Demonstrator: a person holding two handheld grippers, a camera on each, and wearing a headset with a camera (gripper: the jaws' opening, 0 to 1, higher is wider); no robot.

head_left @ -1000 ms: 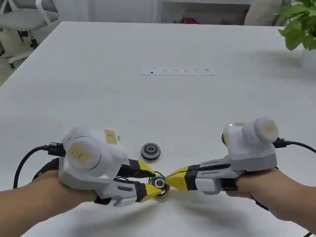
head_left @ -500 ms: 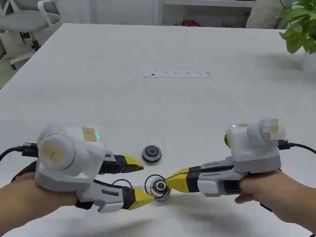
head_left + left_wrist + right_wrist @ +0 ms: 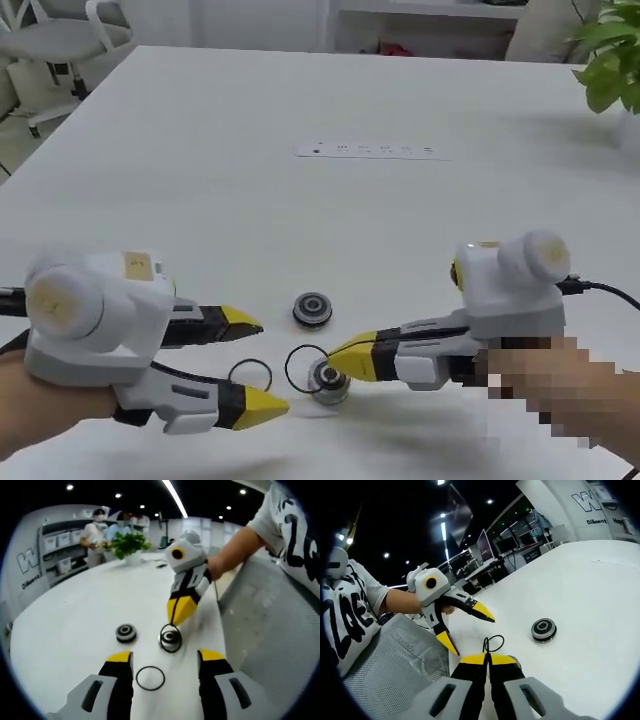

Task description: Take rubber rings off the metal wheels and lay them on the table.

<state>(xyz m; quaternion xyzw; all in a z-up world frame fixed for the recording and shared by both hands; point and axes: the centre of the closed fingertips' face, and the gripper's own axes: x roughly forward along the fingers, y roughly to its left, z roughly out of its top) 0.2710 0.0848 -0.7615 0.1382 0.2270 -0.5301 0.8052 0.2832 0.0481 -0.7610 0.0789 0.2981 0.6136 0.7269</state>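
White table (image 3: 400,220), power strip (image 3: 370,151) flat at 12 o'clock on the far side. Left gripper (image 3: 256,365) at 8 o'clock, jaws wide apart, holding nothing. Right gripper (image 3: 340,356) at 4 o'clock, jaws pressed together, pinching a rubber ring (image 3: 305,368) that loops slack around the near metal wheel (image 3: 326,379) just under its tips. Second metal wheel (image 3: 312,308) flat on table at 11 o'clock of the near one, apart from it. Loose rubber ring (image 3: 250,375) flat on table between left jaws, 9 o'clock of near wheel.
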